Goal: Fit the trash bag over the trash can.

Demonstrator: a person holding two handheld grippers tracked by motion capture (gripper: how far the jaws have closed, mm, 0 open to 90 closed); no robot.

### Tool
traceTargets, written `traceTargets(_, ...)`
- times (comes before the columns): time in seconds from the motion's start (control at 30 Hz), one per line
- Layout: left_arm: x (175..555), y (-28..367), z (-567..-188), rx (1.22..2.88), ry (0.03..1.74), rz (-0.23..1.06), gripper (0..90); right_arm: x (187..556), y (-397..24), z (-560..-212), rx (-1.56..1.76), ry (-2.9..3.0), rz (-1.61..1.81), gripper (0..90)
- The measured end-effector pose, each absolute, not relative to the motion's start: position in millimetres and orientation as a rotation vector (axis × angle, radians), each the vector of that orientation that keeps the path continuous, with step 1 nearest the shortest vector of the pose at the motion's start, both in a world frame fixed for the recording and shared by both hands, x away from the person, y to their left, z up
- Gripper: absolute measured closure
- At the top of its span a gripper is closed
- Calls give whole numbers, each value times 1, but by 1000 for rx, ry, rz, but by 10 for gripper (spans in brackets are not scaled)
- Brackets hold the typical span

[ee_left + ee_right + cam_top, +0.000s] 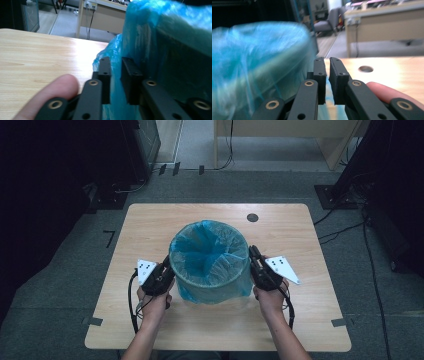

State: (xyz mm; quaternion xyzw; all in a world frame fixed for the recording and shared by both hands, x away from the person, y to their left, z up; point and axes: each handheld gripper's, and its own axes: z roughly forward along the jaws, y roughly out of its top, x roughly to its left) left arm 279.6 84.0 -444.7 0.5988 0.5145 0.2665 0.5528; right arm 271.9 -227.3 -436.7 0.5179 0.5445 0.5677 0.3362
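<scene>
Jaws beside unlabelled blue bin liner [210, 257]

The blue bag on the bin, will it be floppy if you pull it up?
Probably floppy: the blue bag looks thin and crinkled, sagging over the bin. It likely weighs almost nothing, since light shines through it. It may slip, as each tool pinches just a thin fold.

A thin, translucent blue plastic bag [210, 257], crinkled and faintly glossy, is seen lining a round bin. The pale wood-grain tabletop [150, 227] is smooth and matt. Matt black plastic jaws with brass-coloured rivets are shown on each hand-held gripper.
</scene>
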Motion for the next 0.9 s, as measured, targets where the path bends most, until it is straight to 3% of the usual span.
traceTargets(0.1, 274, 79, -449, 1435, 1183, 691, 900, 271, -220, -447, 1355, 1447, 1503, 900)
traceTargets(0.63, 251, 79, -470, 1492, 1160, 679, 896, 253, -222, -487, 1363, 1594, 1473, 900)
traceTargets(0.73, 251, 89, -468, 1466, 1162, 663, 649, 253, -227, -479, 1351, 1581, 1492, 900)
traceTargets(0.9, 250, 108, -464, 1464, 1193, 709, 389, 256, -243, -465, 1294, 1573, 1506, 882)
